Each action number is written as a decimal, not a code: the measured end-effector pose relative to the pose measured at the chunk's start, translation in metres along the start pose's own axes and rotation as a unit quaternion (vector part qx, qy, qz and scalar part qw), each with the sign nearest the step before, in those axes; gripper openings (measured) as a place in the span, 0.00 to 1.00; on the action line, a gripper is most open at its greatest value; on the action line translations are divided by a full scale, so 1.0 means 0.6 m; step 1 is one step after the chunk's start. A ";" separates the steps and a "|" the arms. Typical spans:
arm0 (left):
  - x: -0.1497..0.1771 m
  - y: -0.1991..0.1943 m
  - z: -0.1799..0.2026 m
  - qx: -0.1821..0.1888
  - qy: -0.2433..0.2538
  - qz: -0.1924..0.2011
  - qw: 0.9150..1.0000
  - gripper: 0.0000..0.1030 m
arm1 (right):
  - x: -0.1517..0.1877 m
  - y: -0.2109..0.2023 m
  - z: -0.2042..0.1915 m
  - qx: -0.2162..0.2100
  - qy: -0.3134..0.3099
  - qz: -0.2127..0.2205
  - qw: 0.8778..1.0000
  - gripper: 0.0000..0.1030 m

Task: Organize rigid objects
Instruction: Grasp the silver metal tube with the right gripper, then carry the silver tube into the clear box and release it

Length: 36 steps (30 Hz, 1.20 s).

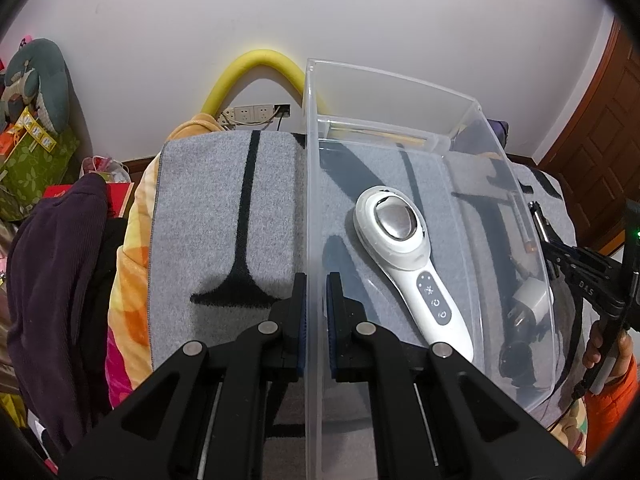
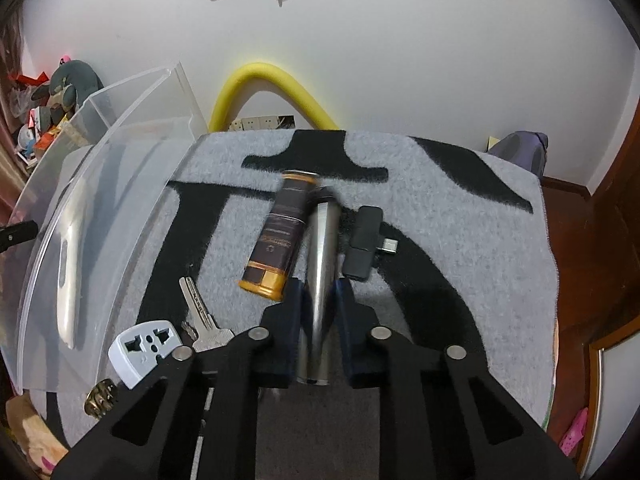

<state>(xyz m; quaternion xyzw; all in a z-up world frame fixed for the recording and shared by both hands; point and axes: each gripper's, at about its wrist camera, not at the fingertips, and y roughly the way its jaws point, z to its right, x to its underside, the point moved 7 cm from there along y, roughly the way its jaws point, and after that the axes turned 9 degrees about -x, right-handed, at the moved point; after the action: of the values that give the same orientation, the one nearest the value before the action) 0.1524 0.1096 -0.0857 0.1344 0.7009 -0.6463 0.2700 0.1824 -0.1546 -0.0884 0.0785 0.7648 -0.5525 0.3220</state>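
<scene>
My left gripper [image 1: 317,292] is shut on the near left wall of a clear plastic bin [image 1: 310,184]. A white handheld massager [image 1: 404,256] lies inside the bin. In the right wrist view the bin [image 2: 100,184] stands at the left. My right gripper [image 2: 319,288] is shut on a silver metal cylinder [image 2: 320,264] that points away from me. Beside it on the grey mat lie a brown and gold tube [image 2: 280,236], a black USB dongle [image 2: 365,242], a silver key [image 2: 200,316], a white plug adapter [image 2: 142,350] and a brass piece [image 2: 100,400].
The grey and black mat [image 2: 440,240] covers the work surface, its right edge dropping to a wooden floor. A yellow foam tube [image 2: 272,92] arches against the white wall behind. Clothes and bags [image 1: 52,260] pile up at the left.
</scene>
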 end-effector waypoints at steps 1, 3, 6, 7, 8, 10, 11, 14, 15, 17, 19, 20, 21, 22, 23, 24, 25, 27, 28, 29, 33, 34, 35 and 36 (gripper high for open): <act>0.000 0.000 0.000 0.000 0.000 0.000 1.000 0.06 | 0.002 -0.004 -0.001 -0.003 0.001 0.002 1.000 0.14; 0.000 0.000 0.000 0.000 0.000 0.000 1.000 0.06 | 0.003 -0.015 -0.002 -0.005 0.000 0.009 1.000 0.14; 0.000 0.000 0.000 0.000 -0.001 0.000 1.000 0.06 | -0.004 -0.042 -0.009 -0.005 -0.004 0.028 1.000 0.14; 0.000 0.000 0.000 0.000 -0.001 0.000 1.000 0.06 | -0.008 -0.050 -0.012 -0.007 -0.004 0.034 0.999 0.14; 0.000 0.000 0.001 0.001 -0.001 0.000 1.000 0.06 | -0.010 -0.059 -0.016 -0.009 -0.003 0.040 0.999 0.14; -0.001 0.000 0.000 0.002 -0.002 0.000 1.000 0.06 | -0.022 -0.078 -0.019 -0.015 -0.006 0.058 0.998 0.14; 0.000 0.001 -0.001 0.002 -0.003 0.000 1.000 0.06 | -0.031 -0.092 -0.026 -0.018 -0.009 0.069 0.997 0.14; 0.000 0.002 -0.002 0.002 -0.003 0.000 1.000 0.06 | -0.050 -0.121 -0.048 -0.024 -0.022 0.094 0.995 0.14; 0.000 0.001 -0.001 0.002 -0.003 0.000 1.000 0.06 | -0.060 -0.134 -0.061 -0.030 -0.030 0.104 0.994 0.14; -0.001 0.002 -0.002 0.002 -0.003 0.000 1.000 0.06 | -0.076 -0.150 -0.082 -0.037 -0.042 0.118 0.991 0.14; -0.001 0.001 -0.002 0.002 -0.003 0.000 1.000 0.06 | -0.088 -0.162 -0.103 -0.044 -0.055 0.130 0.989 0.14; -0.001 0.001 -0.002 0.003 -0.003 0.000 1.000 0.06 | -0.096 -0.170 -0.118 -0.049 -0.063 0.137 0.987 0.14; -0.001 0.002 -0.001 0.003 -0.004 0.000 1.000 0.06 | -0.104 -0.176 -0.131 -0.055 -0.069 0.142 0.986 0.14; 0.000 0.002 -0.002 0.004 -0.004 0.000 1.000 0.06 | -0.110 -0.180 -0.143 -0.061 -0.075 0.147 0.984 0.14; 0.001 0.003 -0.002 0.005 -0.005 0.000 1.000 0.06 | -0.113 -0.184 -0.151 -0.066 -0.078 0.151 0.983 0.14; 0.001 0.003 -0.002 0.005 -0.006 0.000 1.000 0.06 | -0.121 -0.188 -0.166 -0.073 -0.085 0.157 0.981 0.14; 0.001 0.004 -0.002 0.006 -0.006 0.000 1.000 0.06 | -0.126 -0.191 -0.177 -0.079 -0.088 0.160 0.980 0.14; 0.001 0.005 -0.003 0.006 -0.007 0.000 1.000 0.06 | -0.135 -0.190 -0.198 -0.093 -0.096 0.165 0.977 0.14; 0.001 0.005 -0.003 0.006 -0.007 0.000 1.000 0.06 | -0.137 -0.187 -0.206 -0.097 -0.098 0.165 0.977 0.14; 0.001 0.005 -0.003 0.007 -0.007 0.000 1.000 0.06 | -0.142 -0.182 -0.219 -0.104 -0.099 0.165 0.976 0.14; 0.000 0.006 -0.003 0.008 -0.009 0.000 1.000 0.06 | -0.149 -0.150 -0.258 -0.116 -0.109 0.150 0.976 0.14; 0.000 0.006 -0.004 0.008 -0.009 0.000 1.000 0.06 | -0.151 -0.139 -0.265 -0.118 -0.112 0.142 0.977 0.14; 0.000 0.006 -0.004 0.009 -0.009 0.000 1.000 0.06 | -0.152 -0.121 -0.275 -0.118 -0.115 0.130 0.978 0.14; 0.000 0.006 -0.004 0.009 -0.009 0.000 1.000 0.06 | -0.151 -0.106 -0.280 -0.117 -0.118 0.120 0.979 0.14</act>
<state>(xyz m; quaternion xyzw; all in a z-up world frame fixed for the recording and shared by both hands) 0.1539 0.1122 -0.0890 0.1310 0.6928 -0.6536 0.2750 0.1547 -0.0065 0.0451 0.0653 0.7655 -0.4223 0.4810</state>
